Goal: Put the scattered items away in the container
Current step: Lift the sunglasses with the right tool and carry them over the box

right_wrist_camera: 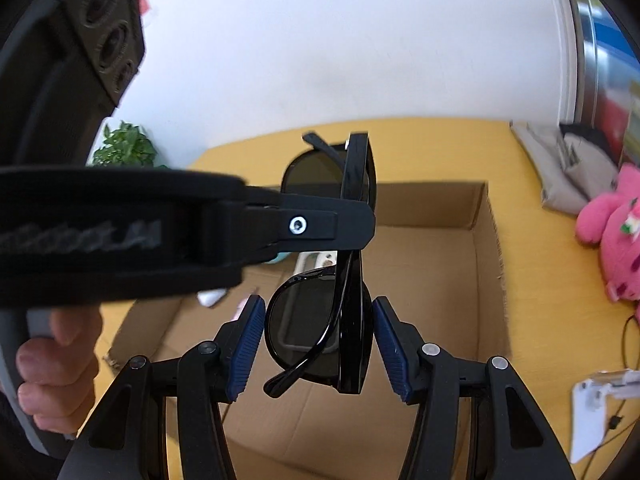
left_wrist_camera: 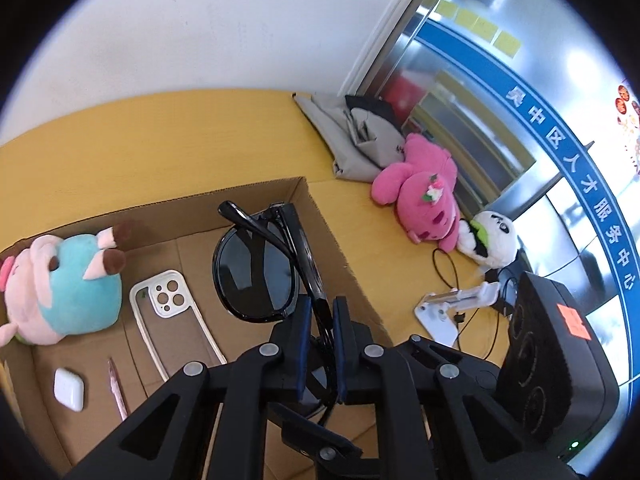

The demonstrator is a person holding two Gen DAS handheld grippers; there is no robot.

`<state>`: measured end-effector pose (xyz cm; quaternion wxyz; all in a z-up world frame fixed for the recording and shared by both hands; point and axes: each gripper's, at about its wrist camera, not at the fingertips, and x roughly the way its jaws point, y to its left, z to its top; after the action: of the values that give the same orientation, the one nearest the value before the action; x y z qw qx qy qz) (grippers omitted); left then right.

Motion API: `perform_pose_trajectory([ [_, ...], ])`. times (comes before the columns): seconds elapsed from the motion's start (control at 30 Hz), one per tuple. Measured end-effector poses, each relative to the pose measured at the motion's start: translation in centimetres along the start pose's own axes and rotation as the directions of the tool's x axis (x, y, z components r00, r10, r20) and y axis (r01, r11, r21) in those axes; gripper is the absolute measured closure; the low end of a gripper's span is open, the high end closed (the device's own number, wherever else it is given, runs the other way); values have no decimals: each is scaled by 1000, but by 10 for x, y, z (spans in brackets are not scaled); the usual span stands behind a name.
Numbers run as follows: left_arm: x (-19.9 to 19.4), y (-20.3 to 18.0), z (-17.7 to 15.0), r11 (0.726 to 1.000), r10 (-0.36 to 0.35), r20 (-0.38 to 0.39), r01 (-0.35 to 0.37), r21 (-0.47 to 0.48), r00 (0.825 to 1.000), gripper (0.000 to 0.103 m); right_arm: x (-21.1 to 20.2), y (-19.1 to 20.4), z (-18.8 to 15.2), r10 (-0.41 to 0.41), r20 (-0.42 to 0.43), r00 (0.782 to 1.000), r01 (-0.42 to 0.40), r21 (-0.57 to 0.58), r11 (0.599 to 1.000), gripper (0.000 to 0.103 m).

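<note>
With the sunglasses [left_wrist_camera: 256,272] clamped in the left gripper [left_wrist_camera: 320,312] above the cardboard box [left_wrist_camera: 328,236] and the right gripper [right_wrist_camera: 318,340] spread wide around them, they should be lowered onto bare floor right of the phone case [left_wrist_camera: 172,312] before release.

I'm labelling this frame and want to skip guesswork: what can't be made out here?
- Box floor nearest the camera: hidden by the left tongs, left wrist view.
- Lower lens of the sunglasses: behind the tongs' fingers in the same view.
- Box contents: mostly blocked by the left tongs and sunglasses, right wrist view.
- Pink plush: cut off by the right edge there.
- Right tongs: open, contact with the sunglasses unclear.
</note>
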<state>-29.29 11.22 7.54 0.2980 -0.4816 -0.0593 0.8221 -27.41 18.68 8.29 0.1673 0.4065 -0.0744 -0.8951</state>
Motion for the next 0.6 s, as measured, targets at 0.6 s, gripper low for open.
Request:
perform_pose_trajectory([
  [0.6, 112, 69, 13, 990, -83, -138, 66, -125, 987, 94, 105, -62, -7, -17, -208, 978, 44, 121, 992, 44],
])
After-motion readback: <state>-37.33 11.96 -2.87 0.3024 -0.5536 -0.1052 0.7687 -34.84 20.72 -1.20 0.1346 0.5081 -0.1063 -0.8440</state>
